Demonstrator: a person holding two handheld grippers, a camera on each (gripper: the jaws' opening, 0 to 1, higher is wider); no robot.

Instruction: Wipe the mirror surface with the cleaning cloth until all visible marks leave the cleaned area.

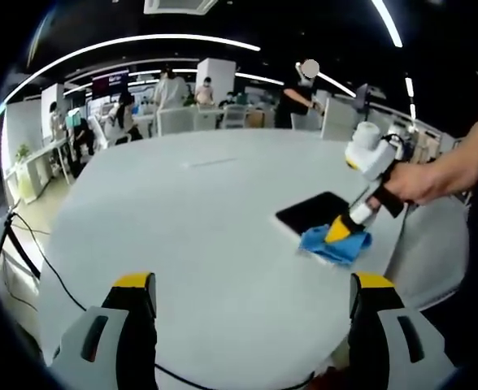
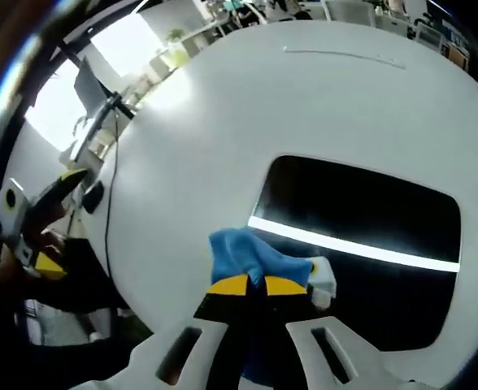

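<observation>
A dark rectangular mirror (image 2: 361,219) lies flat on the round white table (image 2: 223,106) and reflects a bright ceiling light strip. My right gripper (image 2: 257,285) is shut on a blue cleaning cloth (image 2: 243,256), which rests on the mirror's near corner and partly on the table. In the left gripper view the mirror (image 1: 308,211) lies at the right, the blue cloth (image 1: 335,245) bunched at its near edge under the right gripper (image 1: 342,231), held by a hand. My left gripper (image 1: 255,284) hovers open over the table's near side, holding nothing.
A black cable (image 1: 52,272) runs along the table's left edge. Desks, chairs and several people (image 1: 170,89) stand in the office behind the table. The table (image 1: 198,211) has wide bare surface left of the mirror.
</observation>
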